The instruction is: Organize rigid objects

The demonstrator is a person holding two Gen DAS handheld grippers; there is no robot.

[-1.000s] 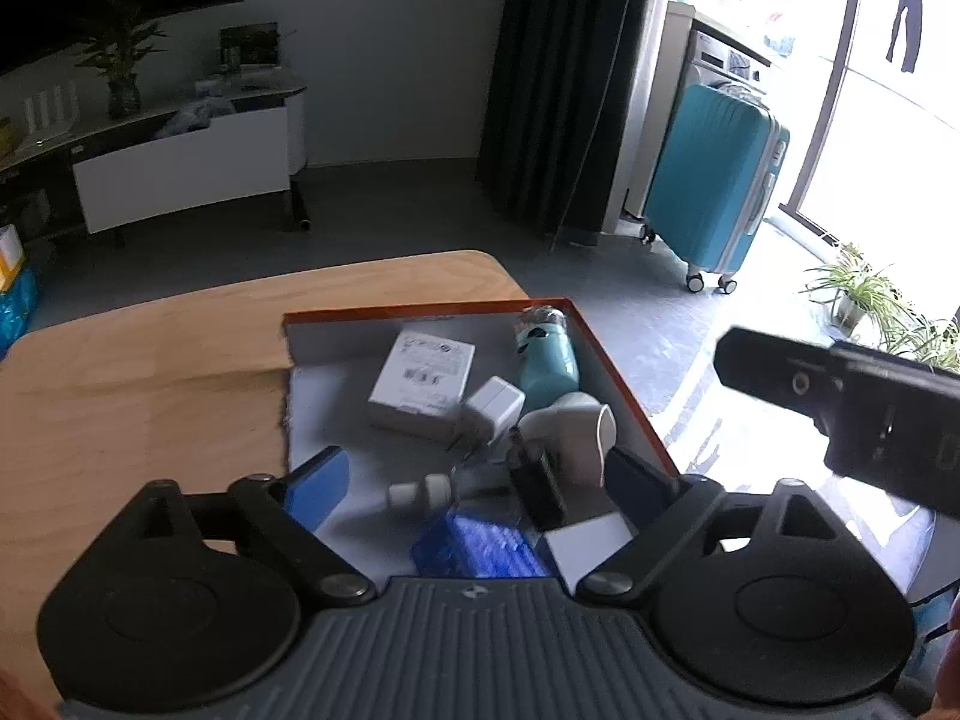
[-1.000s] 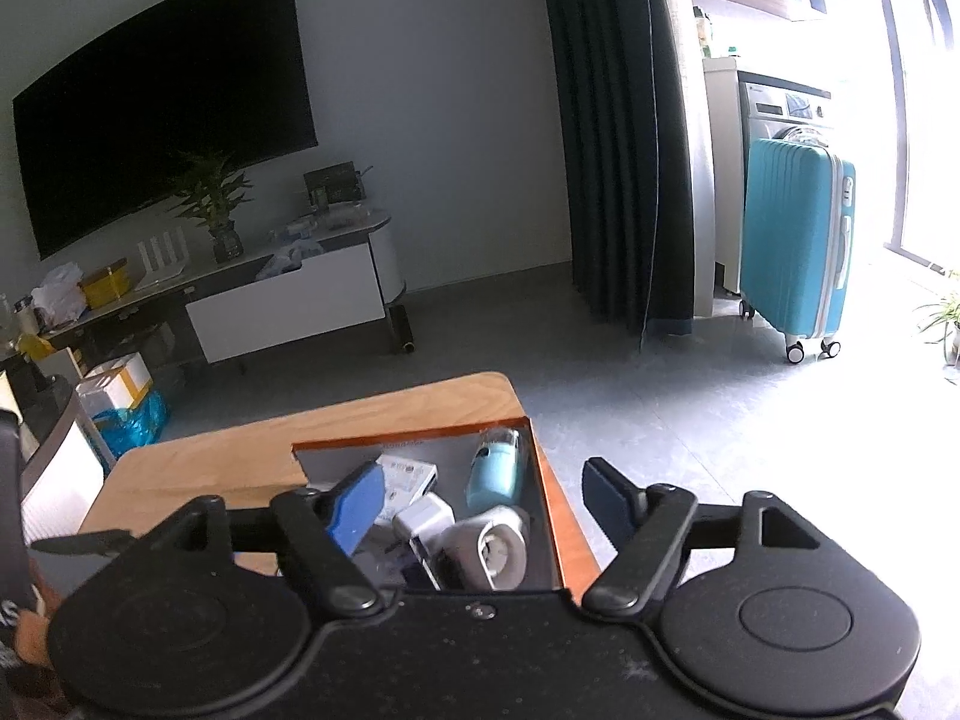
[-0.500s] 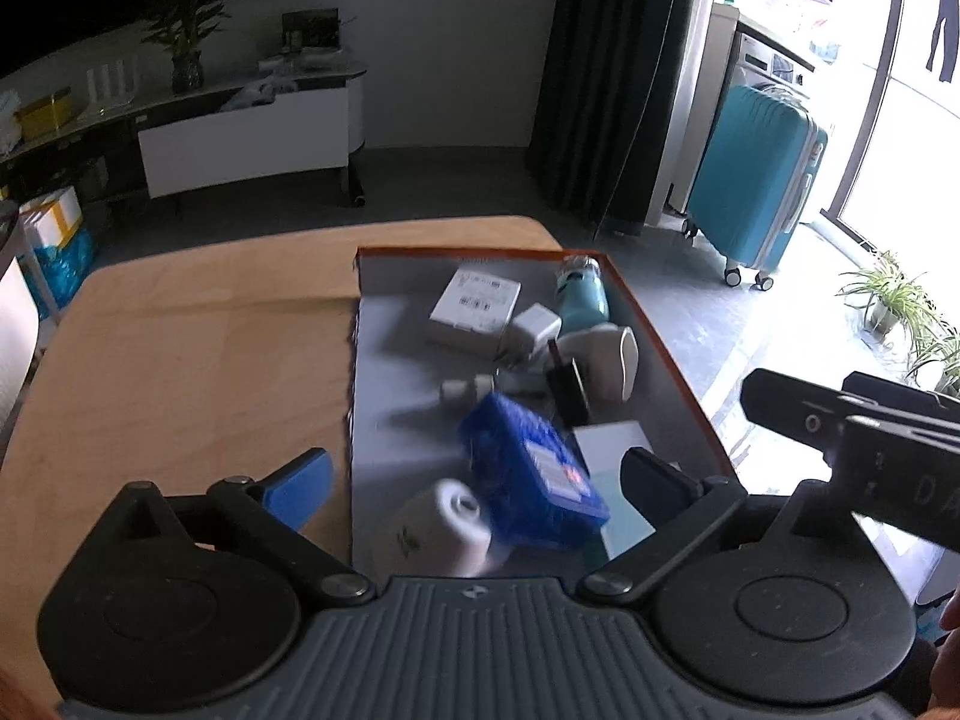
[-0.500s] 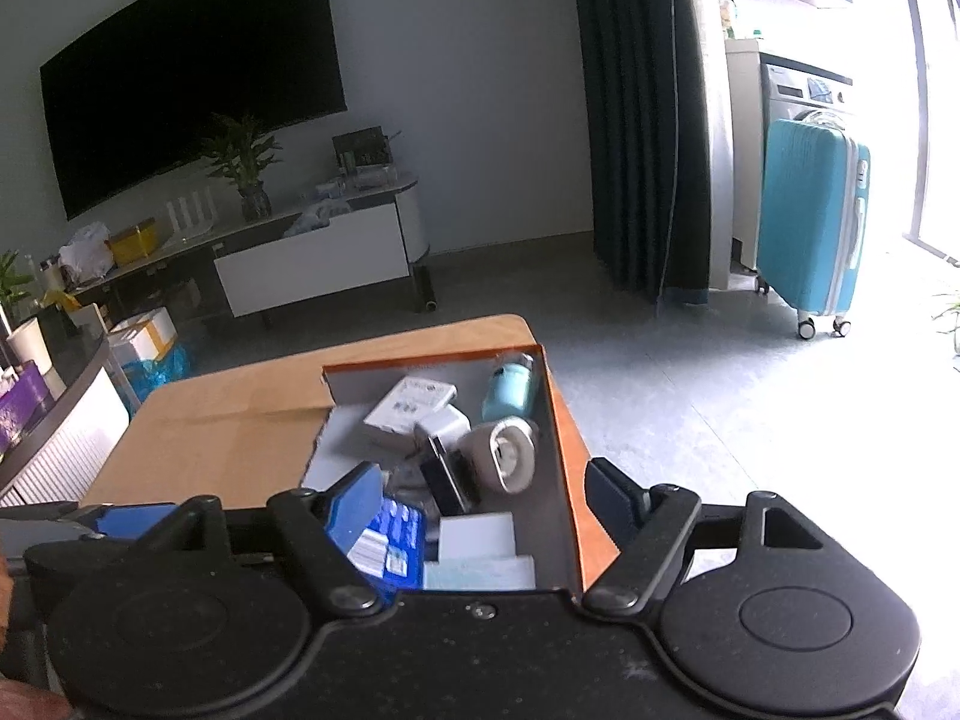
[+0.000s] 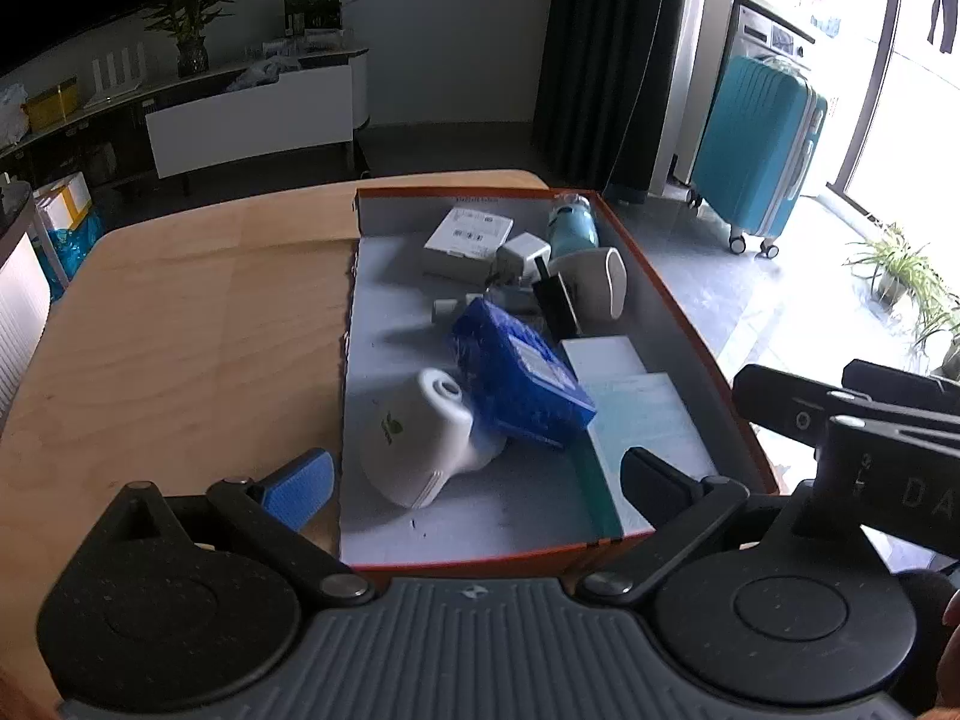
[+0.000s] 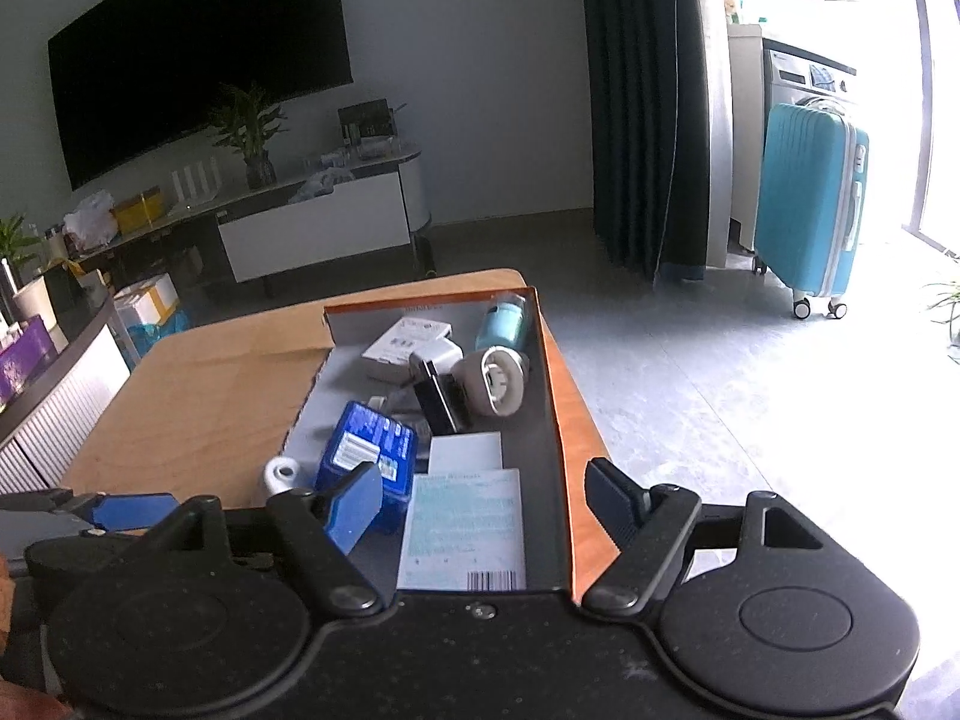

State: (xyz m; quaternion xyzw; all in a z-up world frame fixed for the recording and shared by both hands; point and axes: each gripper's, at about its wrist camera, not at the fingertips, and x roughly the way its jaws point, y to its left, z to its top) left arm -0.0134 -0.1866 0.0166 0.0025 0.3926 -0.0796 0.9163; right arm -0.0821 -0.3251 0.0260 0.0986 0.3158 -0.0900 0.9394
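Observation:
An orange box (image 5: 678, 306) with a grey inside sits on the wooden table (image 5: 198, 324). In it lie a blue packet (image 5: 519, 369), a white thermometer-like device (image 5: 420, 438), a white round gadget (image 5: 594, 282), a teal bottle (image 5: 573, 228), a white carton (image 5: 468, 237), a white charger (image 5: 522, 252) and flat paper packs (image 5: 642, 420). My left gripper (image 5: 474, 480) is open and empty above the box's near end. My right gripper (image 6: 483, 498) is open and empty over the near right edge of the box (image 6: 558, 414); the blue packet (image 6: 366, 450) lies just beyond its left finger.
The table's right edge runs beside the box, with grey floor (image 6: 690, 372) below. A teal suitcase (image 6: 810, 210) stands by the curtain. A white TV cabinet (image 6: 312, 228) is at the back. A counter (image 6: 54, 384) is at the left.
Both grippers have drawn back toward me and risen, so more of the box shows. The white thermometer-like device and the paper packs have come into the left view. Both stayed open.

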